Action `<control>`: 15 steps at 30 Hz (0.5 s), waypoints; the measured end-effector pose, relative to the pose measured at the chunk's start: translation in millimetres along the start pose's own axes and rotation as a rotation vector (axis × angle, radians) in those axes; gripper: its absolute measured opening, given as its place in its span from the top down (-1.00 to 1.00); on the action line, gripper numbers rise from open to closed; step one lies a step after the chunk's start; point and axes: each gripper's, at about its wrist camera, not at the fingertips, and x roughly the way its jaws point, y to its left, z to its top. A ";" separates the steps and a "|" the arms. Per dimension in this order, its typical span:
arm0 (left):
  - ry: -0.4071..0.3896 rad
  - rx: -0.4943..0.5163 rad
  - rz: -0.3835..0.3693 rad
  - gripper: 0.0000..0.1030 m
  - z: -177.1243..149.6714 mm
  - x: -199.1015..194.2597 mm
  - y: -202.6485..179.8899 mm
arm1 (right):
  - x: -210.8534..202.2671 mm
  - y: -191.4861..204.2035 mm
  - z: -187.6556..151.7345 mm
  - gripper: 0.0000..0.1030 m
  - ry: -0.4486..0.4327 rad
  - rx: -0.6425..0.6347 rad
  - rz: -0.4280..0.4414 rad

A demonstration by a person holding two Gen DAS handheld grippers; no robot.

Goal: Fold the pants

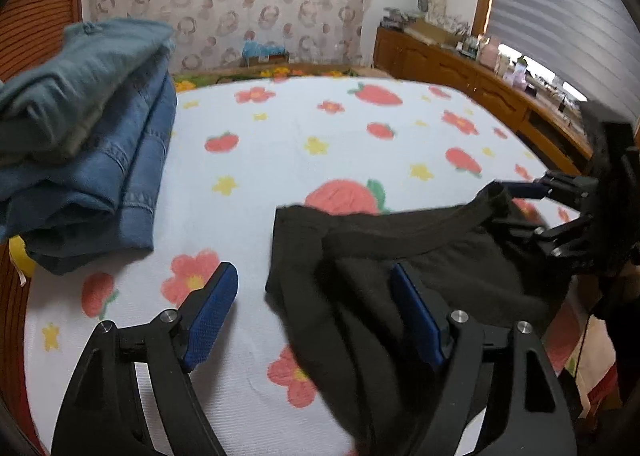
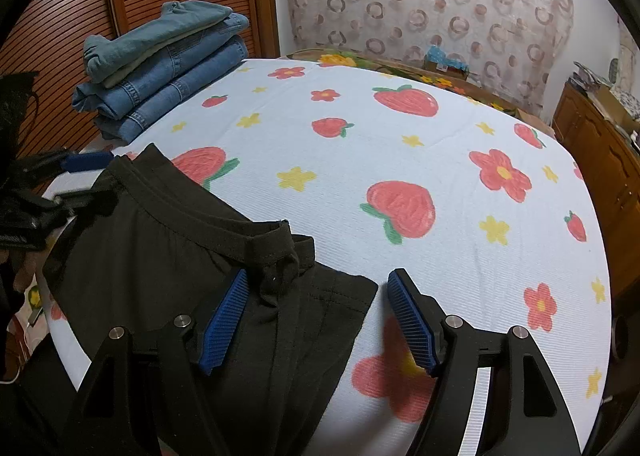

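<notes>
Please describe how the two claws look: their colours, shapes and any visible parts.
Both are alike. The left claw and the right claw have black, angular plastic arms with cut-out slots, joined by round silver pins. Each finger ends in a flat, rectangular blue pad with a fine ribbed texture. No cables, sleeves or printed markings are clearly visible on them.

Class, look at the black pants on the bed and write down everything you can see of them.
The black pants are of a soft, matte knit cloth with a wide banded waistband and a small loop at one end. They lie partly folded in layers at the near edge of the strawberry-and-flower printed bed cover, some cloth hanging over the edge. The left gripper and right gripper both stand open over them; whether a pad touches the cloth is unclear.
</notes>
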 end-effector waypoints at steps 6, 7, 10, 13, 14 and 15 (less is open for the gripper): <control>0.020 -0.030 -0.027 -0.55 -2.6 6.8 4.9 | 0.0 -0.1 0.0 -0.44 0.000 0.000 -0.001; 0.019 -0.025 -0.025 -0.56 -2.6 7.1 4.2 | -0.1 -0.2 -0.1 -0.45 0.000 0.000 -0.001; 0.018 -0.018 -0.024 -0.59 -2.4 8.0 3.4 | -0.1 -0.6 -0.3 -0.46 0.001 0.004 -0.002; 0.019 -0.018 -0.028 -0.60 -1.7 8.6 3.8 | -1.1 -0.3 -1.1 -0.46 -0.002 0.012 -0.016; 0.020 -0.018 -0.029 -0.60 -1.3 8.9 4.4 | -1.8 0.7 -1.0 -0.46 -0.001 0.010 -0.025; 0.020 -0.018 -0.029 -0.60 -1.4 8.8 4.5 | -3.6 2.2 -1.1 -0.46 0.001 0.014 -0.043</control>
